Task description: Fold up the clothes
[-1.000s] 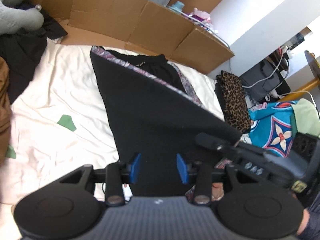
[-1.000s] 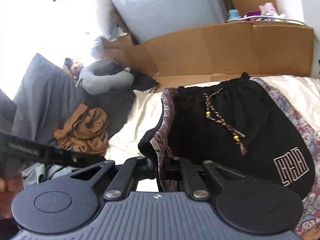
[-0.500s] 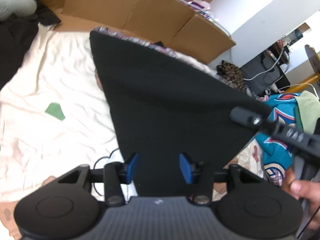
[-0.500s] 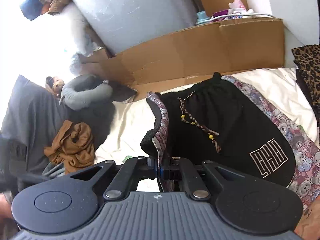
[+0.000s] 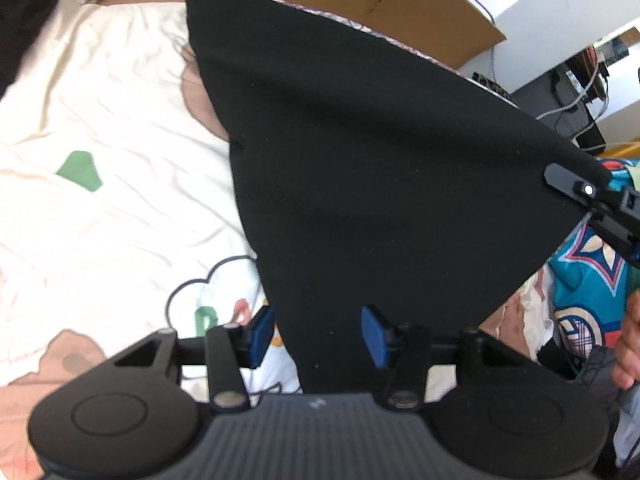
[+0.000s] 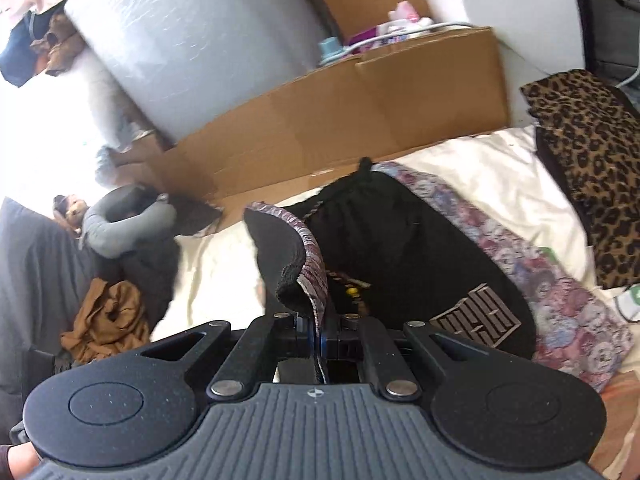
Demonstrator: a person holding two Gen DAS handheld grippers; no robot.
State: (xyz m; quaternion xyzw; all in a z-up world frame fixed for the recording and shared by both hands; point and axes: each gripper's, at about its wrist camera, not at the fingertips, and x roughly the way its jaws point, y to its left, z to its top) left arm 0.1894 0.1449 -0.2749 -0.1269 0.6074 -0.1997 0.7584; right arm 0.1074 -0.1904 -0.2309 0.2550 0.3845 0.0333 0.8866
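Right wrist view is showing your right claw [image 6: 318, 330] pinching a corner of the black shorts [image 6: 420, 248], its blue pads pressed together on the patterned lining, so that the hem is curling up and over the claw while the waistband end is lying on the bed [image 6: 492, 168]. You are holding that corner high, I judge, because a lifted edge is what lets one half swing across the other; the drawstring and the printed logo are lying exposed beneath it. In the left wrist view the shorts [image 5: 380, 152] are stretching as a taut black sheet from the far corner to the right claw [image 5: 576, 188] at the frame's edge. Your left claw [image 5: 318, 334] is standing apart, pads spread on either side of the lower point of cloth and gripping nothing that I can see; it is sitting there, probably, to catch or steady that point. Whether the cloth is touching a pad I cannot tell. A leopard garment [image 6: 588, 160] is lying beside the shorts on the bed.
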